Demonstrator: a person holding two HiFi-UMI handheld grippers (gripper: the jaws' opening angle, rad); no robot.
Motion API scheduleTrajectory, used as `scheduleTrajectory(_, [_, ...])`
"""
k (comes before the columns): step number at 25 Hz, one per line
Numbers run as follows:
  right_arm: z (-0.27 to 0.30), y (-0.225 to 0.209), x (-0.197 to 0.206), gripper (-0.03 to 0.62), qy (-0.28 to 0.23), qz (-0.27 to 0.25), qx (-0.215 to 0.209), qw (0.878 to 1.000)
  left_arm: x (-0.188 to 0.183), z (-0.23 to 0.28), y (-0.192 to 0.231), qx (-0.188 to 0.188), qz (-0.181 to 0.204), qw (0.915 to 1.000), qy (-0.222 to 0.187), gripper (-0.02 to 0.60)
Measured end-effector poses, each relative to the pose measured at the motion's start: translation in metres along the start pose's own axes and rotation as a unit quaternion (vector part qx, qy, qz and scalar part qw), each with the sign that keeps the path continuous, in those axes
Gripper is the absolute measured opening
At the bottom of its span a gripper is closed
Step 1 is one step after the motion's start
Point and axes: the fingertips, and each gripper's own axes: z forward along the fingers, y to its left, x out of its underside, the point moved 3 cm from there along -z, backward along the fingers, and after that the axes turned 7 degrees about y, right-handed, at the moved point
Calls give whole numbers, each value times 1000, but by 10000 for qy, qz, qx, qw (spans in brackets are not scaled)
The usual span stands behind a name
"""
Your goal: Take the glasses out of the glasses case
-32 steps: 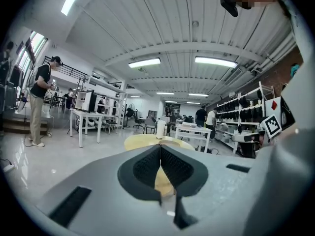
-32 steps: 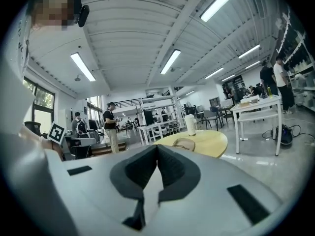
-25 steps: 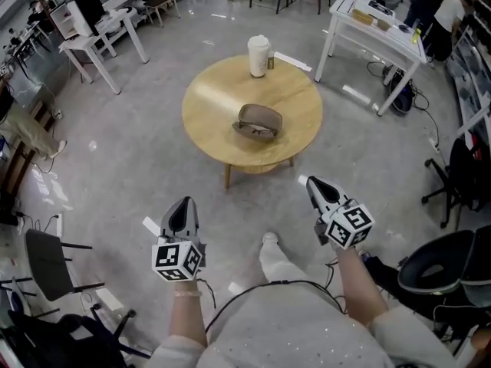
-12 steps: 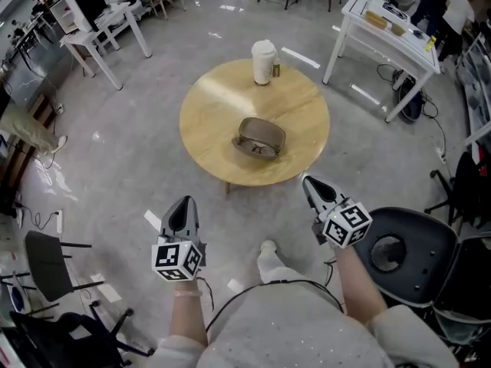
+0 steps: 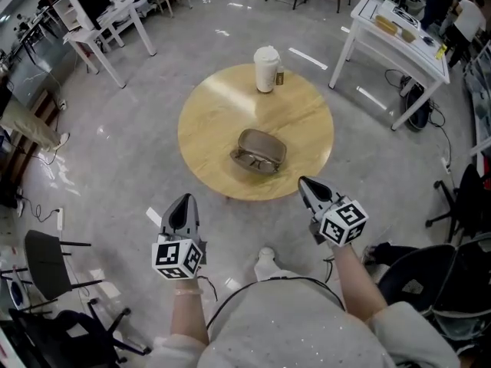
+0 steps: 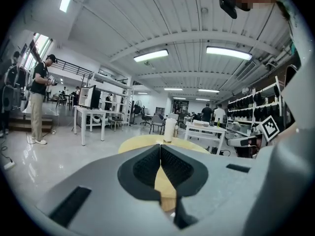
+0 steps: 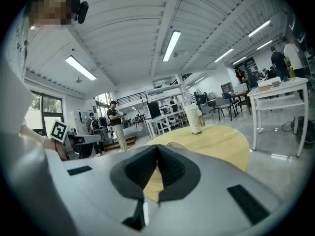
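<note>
glasses [image 5: 256,162] in glasses case [image 5: 265,139] on table [image 5: 215,117] | bottle [image 5: 281,76] label unreadable

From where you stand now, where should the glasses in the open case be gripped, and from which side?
Probably the bridge of the glasses, from above on the near side. They lie flat at the near edge of the open glasses case, whose bulk sits behind them and blocks the far side. Finer detail is too small to tell.

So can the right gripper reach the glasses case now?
Probably yes: the right gripper hovers by the table, nothing between it and the glasses case, though its jaws are shut.
</note>
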Motion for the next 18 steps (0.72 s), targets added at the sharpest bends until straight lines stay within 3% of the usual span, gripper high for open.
scheduleTrajectory(18, [29,-22,-4,6,241,72,-305,9992,-10,32,-12,62,106,9999,121,5])
